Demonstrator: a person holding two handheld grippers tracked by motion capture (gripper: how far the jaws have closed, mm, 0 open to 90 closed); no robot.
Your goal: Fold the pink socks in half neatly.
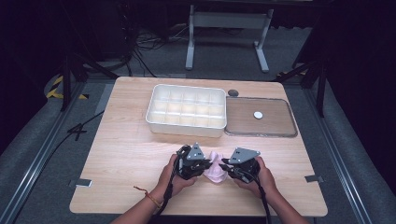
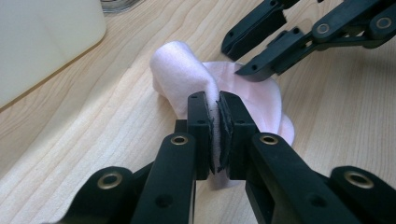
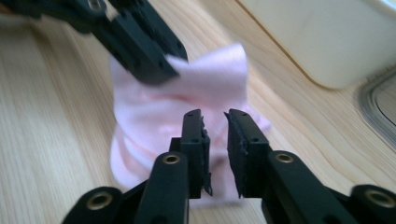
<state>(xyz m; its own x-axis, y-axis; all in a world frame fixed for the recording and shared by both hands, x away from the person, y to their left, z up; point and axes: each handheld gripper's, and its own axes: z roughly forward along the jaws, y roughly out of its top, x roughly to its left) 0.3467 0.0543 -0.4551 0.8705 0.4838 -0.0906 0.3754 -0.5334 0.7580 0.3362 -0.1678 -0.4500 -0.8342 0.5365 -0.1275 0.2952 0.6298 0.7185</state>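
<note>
The pink cloth (image 1: 215, 171) lies crumpled on the table (image 1: 126, 154), at 6 o'clock from the white divided tray (image 1: 187, 110). The left gripper (image 2: 215, 122) pinches a raised fold of it. The right gripper (image 3: 215, 149) stands narrowly parted over the cloth, gripping nothing. The folding seems just begun; most work remains. The cloth's underside is hidden.

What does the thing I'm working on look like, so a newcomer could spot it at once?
On the wooden table, look at the near edge, in front of the white compartment tray. Between the two tongs lies a small crumpled pink cloth. It is the only soft, pink item, and the left tongs pinch a fold of it.
</note>
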